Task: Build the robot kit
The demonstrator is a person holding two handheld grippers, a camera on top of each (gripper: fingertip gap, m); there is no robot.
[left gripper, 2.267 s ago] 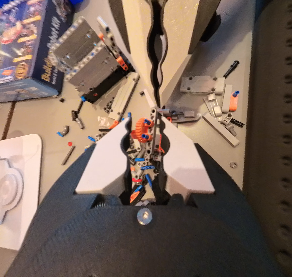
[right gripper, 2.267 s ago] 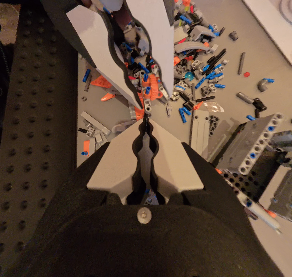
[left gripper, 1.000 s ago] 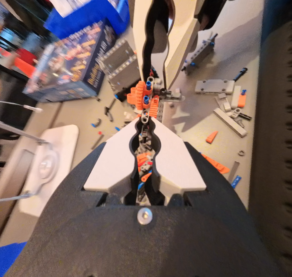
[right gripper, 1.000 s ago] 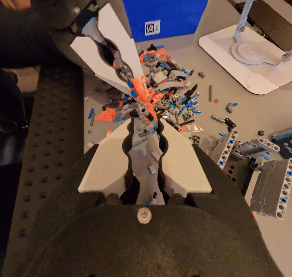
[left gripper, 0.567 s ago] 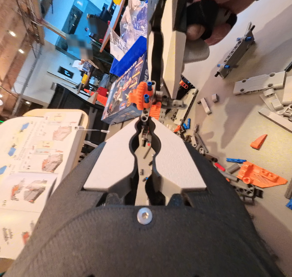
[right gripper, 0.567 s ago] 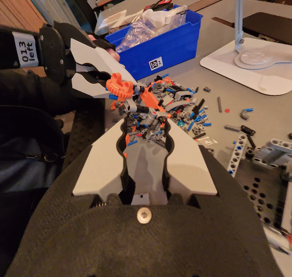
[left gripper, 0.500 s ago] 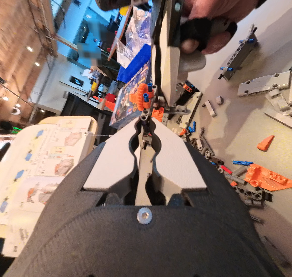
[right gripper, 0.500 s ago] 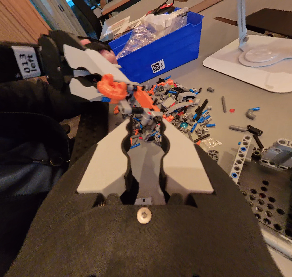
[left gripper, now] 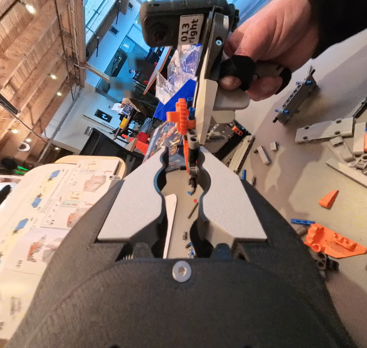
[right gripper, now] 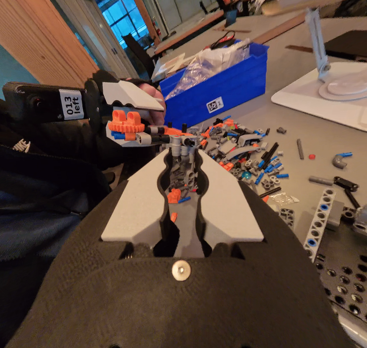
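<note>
A small assembly, an orange gear (left gripper: 183,118) on a grey and black axle stack, hangs in the air between both grippers. My left gripper (left gripper: 182,151) is open; the axle runs between its fingers, close to the right one, and the gear sits past the tips. My right gripper (right gripper: 182,151) is shut on the assembly's grey end, with the orange gear (right gripper: 127,126) sticking out to the left. The right gripper shows edge-on in the left wrist view (left gripper: 200,127), held by a hand. The left gripper shows in the right wrist view (right gripper: 156,125), fingers apart above and below the gear.
A pile of loose small parts (right gripper: 238,155) lies on the grey table (right gripper: 288,124) before a blue bin (right gripper: 218,88) of plastic bags. A white stand base (right gripper: 327,100) is at the right, a holed grey beam (right gripper: 321,219) near right. An instruction booklet (left gripper: 59,189) and an orange panel (left gripper: 333,243) flank the left gripper. Left and right tips are no more than a few centimetres apart. It is some 30 cm from my right tips to the white stand base (right gripper: 327,100).
Both grippers rose off the table with the assembly. My left gripper, shut on the axle half a second ago, has opened. The right gripper still holds the grey end.
</note>
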